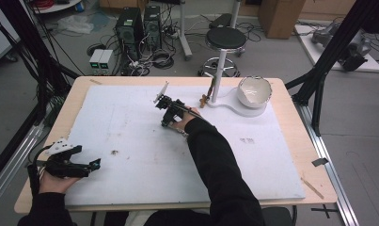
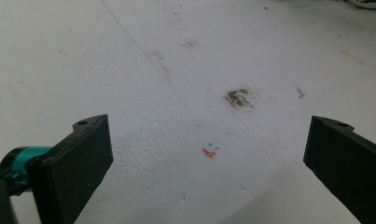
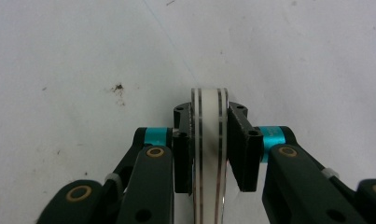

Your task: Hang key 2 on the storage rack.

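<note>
- The desk (image 1: 290, 141) is a light wooden top, and a large white foam sheet (image 1: 130, 155) covers most of it; the sheet carries small dark smudges (image 2: 238, 98) and a few orange and blue flecks (image 2: 209, 152).
- Beyond the far edge of the desk, a black round stool (image 1: 225, 38) stands on the grey floor, with computer towers (image 1: 139, 26) and tangled cables to its left.
- At the far right of the sheet sits a white stand (image 1: 234, 104) with an upright post, and a white bowl (image 1: 254, 92) rests tilted on its rounded base.
- The person's right arm, in a black sleeve (image 1: 215, 160), reaches from the near edge toward the middle of the far side.
- The right hand-held gripper (image 3: 209, 140) is pinching a white spoon handle (image 3: 209, 154) with thin dark stripes; both pads press its flat sides.
- In the high view that right hand-held gripper (image 1: 166, 104) sits just left of the stand's post, and the white spoon (image 1: 161, 92) sticks out past it, up and away over the sheet.
- The left hand-held gripper (image 1: 94, 165) rests at the near left corner of the desk, well apart from the spoon.
- Its jaws stand spread wide, with bare foam between them.
</note>
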Tool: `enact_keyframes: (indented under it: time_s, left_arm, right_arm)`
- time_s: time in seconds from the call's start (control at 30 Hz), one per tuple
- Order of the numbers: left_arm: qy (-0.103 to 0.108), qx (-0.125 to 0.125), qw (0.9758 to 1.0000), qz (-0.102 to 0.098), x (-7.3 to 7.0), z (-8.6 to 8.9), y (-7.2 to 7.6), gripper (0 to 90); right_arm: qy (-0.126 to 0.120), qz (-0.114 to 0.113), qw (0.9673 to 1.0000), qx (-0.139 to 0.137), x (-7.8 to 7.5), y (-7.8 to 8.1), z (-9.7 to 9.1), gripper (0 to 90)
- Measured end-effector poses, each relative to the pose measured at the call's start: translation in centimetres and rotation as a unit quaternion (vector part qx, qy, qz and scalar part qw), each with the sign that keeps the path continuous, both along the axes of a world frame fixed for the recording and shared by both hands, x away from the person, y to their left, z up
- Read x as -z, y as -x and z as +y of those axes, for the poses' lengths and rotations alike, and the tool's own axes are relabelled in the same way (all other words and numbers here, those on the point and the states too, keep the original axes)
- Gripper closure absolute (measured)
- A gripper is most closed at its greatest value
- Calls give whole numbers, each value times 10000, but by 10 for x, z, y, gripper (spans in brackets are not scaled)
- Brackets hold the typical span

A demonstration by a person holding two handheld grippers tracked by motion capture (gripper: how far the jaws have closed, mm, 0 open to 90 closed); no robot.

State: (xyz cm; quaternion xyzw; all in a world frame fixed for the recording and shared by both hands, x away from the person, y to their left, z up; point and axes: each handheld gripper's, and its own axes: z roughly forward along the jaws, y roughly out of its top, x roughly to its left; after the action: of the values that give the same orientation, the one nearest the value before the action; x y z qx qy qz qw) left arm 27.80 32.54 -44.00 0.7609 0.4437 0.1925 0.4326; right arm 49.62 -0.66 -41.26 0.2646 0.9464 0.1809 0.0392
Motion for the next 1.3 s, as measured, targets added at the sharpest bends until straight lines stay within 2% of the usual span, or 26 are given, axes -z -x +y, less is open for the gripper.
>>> enact_keyframes:
  time_s: [0.07, 0.13, 0.23, 0.37, 0.4, 0.47, 0.57, 0.77, 0.8, 0.87, 1.1, 1.3]
  left_arm:
    - [6, -9, 10000, -9, 0, 0, 0, 17]
    - [0, 1, 10000, -11, 0, 0, 0, 17]
    - [2, 4, 10000, -12, 0, 0, 0, 17]
    - [12, 2, 10000, -18, 0, 0, 1, 17]
    - [12, 2, 10000, -18, 0, 0, 1, 17]
    - [-5, 20, 10000, -13, -1, -1, 1, 17]
    - [4, 21, 10000, 7, -1, -2, 0, 17]
    - [-10, 21, 10000, 10, -1, -3, 0, 17]
    - [11, 11, 10000, 2, -1, -3, 0, 17]
    - [5, 0, 10000, 3, -1, -4, 0, 17]
    - [10, -14, 10000, -15, -1, -4, -1, 17]
    - [-7, -10, 10000, -12, -1, -4, -1, 17]
  right_arm:
    - [-67, 43, 10000, 44, -4, 0, -4, 736]
    - [-127, -31, 9998, 127, -11, -1, -10, 736]
    - [-436, -75, 9987, 273, -25, 1, -21, 737]
    - [-644, -135, 9970, 406, -43, 4, -35, 737]
    - [-644, -135, 9970, 406, -43, 4, -35, 737]
    - [-880, -132, 9948, 488, -54, 5, -46, 737]
    - [-1056, -210, 9930, 479, -64, 8, -57, 737]
    - [-1210, -283, 9907, 550, -77, 9, -73, 737]
    - [-1290, -327, 9890, 639, -83, 10, -81, 737]
    - [-1381, -336, 9875, 683, -89, 10, -88, 737]
    - [-1582, -621, 9823, 792, -115, 13, -113, 740]
    - [-1828, -798, 9758, 891, -134, 15, -133, 741]
